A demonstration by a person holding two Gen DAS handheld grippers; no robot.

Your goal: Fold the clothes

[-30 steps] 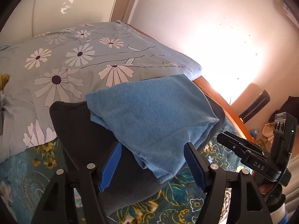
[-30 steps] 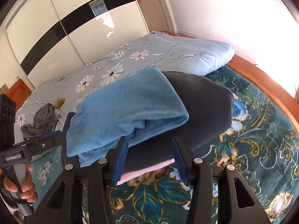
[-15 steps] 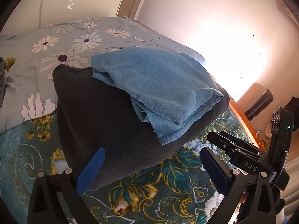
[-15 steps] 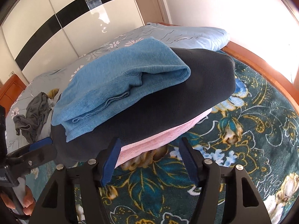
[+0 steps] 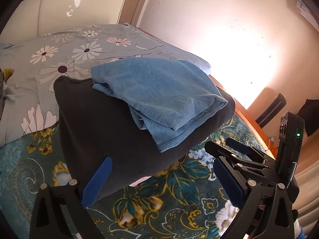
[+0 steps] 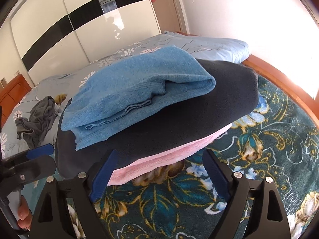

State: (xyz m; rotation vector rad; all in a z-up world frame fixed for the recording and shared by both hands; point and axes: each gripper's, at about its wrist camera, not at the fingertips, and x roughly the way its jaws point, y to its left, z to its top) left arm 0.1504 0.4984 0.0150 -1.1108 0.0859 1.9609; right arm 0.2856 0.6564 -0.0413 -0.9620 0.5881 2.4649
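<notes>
A stack of folded clothes lies on the teal floral blanket (image 6: 259, 159). A folded blue garment (image 6: 129, 91) lies on top, also in the left wrist view (image 5: 159, 91). Under it is a folded dark navy garment (image 6: 189, 123), also in the left wrist view (image 5: 103, 131). A folded pink garment (image 6: 159, 163) is at the bottom. My left gripper (image 5: 159, 183) is open and empty, just in front of the stack. My right gripper (image 6: 157, 173) is open and empty at the stack's near edge. Each gripper shows in the other's view, the right (image 5: 239, 155) and the left (image 6: 30, 163).
A pale blue duvet with white daisies (image 5: 69, 47) lies bunched behind the stack. A crumpled grey garment (image 6: 37, 119) lies on it at the left. The wooden bed frame (image 6: 283, 83) runs along the right, by a wall. A sliding wardrobe (image 6: 79, 29) stands behind.
Both grippers have opened wider and drawn back from the stack. The blue garment, which lay between the jaws, now rests free on top of the stack.
</notes>
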